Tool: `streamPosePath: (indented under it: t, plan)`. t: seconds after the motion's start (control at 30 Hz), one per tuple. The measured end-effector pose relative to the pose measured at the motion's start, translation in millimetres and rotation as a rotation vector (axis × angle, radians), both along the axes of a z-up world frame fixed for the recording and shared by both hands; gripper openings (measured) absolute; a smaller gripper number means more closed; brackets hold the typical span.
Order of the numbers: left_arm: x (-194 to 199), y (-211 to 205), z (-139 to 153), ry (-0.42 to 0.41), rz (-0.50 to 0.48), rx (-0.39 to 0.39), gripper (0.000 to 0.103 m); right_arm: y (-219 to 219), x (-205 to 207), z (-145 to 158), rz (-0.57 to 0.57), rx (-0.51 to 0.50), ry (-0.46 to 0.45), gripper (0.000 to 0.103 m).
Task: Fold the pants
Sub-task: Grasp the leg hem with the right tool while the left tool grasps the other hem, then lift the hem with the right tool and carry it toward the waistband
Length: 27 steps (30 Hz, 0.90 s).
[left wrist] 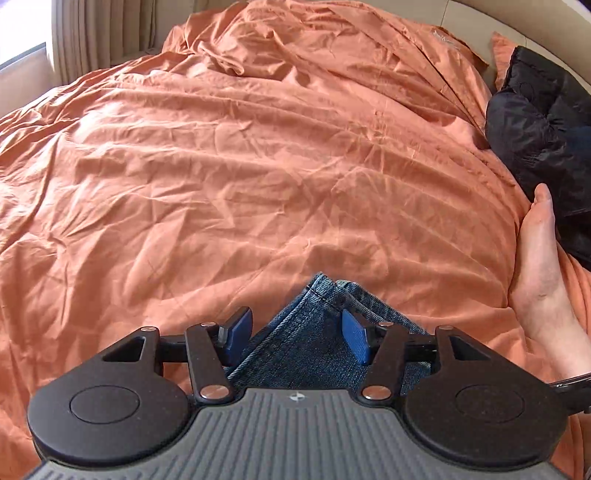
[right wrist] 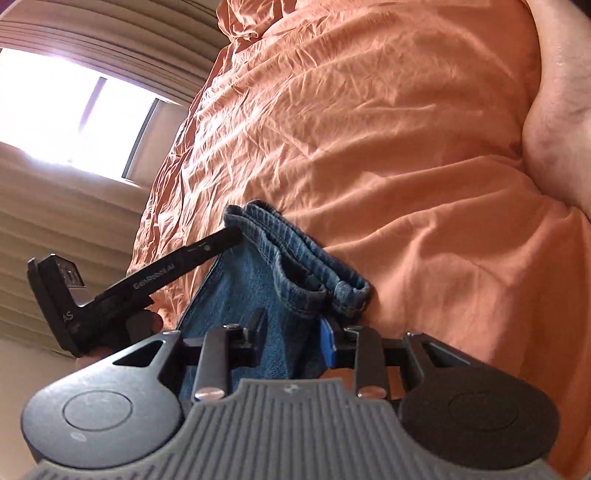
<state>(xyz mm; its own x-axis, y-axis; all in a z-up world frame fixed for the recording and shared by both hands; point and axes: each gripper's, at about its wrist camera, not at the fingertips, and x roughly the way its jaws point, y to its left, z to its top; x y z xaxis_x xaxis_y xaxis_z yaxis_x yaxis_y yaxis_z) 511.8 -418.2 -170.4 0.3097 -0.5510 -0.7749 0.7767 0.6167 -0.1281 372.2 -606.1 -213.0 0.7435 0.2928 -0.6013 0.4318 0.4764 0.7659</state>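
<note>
Left wrist view: the left gripper (left wrist: 297, 334) has its blue fingers (left wrist: 356, 341) spread apart, with the pants (left wrist: 299, 347), blue denim, lying between them; neither pad is pressed onto the cloth. A folded corner of the denim pokes forward past the fingertips onto the orange bed sheet (left wrist: 229, 177). To the right, a bare foot (left wrist: 539, 269) rests on the sheet, and beyond it a black puffy jacket (left wrist: 543, 129) lies near the bed's far right edge. Pale curtains (left wrist: 85, 33) hang at far left.

Right wrist view: the right gripper (right wrist: 293, 338) has its fingers closed in on the pants (right wrist: 258, 288), whose stacked hems (right wrist: 295, 254) stick out ahead. The left gripper (right wrist: 155, 273) reaches in from the left, its tip touching the denim's upper edge. Further off are the rumpled sheet (right wrist: 388, 147) and a bright window (right wrist: 62, 110).
</note>
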Motion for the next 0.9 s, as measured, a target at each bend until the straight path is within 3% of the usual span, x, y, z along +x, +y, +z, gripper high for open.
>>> streamPosePath:
  t: [0.03,0.07,0.1,0.17,0.27,0.43,0.63,0.67,0.7,0.77,0.87,0.9]
  plan:
    - [1.2,-2.8,-2.3,0.014,-0.005,-0.004,0.063,-1.8,0.6,-0.9,-0.003,0.001,0.004,0.009]
    - [1.4,-1.6,-3.3,0.031,-0.007,-0.020,0.052,-3.2,0.0,-1.6,-0.006,0.003,0.001,0.005]
    - [1.0,0.9,-4.1,0.048,0.000,-0.040,0.036,-3.5,-0.4,-1.5,-0.006,0.006,-0.003,0.003]
    - [1.1,3.0,1.8,0.081,0.009,-0.088,0.016,-2.3,-3.8,1.7,-0.013,0.002,-0.018,0.001]
    - [-8.4,0.0,20.0,0.015,0.014,-0.103,0.012,3.3,-13.1,19.7,-0.002,-0.069,-0.058,0.000]
    - [-13.9,-5.0,51.6,-0.045,0.000,-0.149,0.012,6.7,-20.2,47.6,-0.011,-0.172,-0.076,0.000]
    - [-19.9,-27.7,16.1,-0.061,-0.041,-0.041,0.015,-2.1,-14.6,17.6,-0.010,-0.155,0.028,0.000]
    - [-19.1,-28.1,10.4,-0.059,-0.037,-0.030,0.020,-3.2,-12.5,11.8,-0.011,-0.150,0.042,0.000]
    - [-17.1,-27.2,5.4,-0.056,-0.012,-0.022,0.035,-4.8,-12.7,8.2,-0.017,-0.133,0.047,0.000]
    - [-15.2,-22.9,5.0,-0.054,0.036,-0.028,0.051,-9.0,-17.1,5.9,-0.051,-0.087,0.055,0.001]
    - [-20.2,-13.9,23.2,-0.095,0.060,-0.034,0.056,-12.6,-30.1,16.3,-0.098,-0.088,0.060,0.024]
    - [-22.0,-9.2,29.8,-0.098,0.059,-0.035,0.057,-13.5,-34.7,18.9,-0.100,-0.074,0.044,0.038]
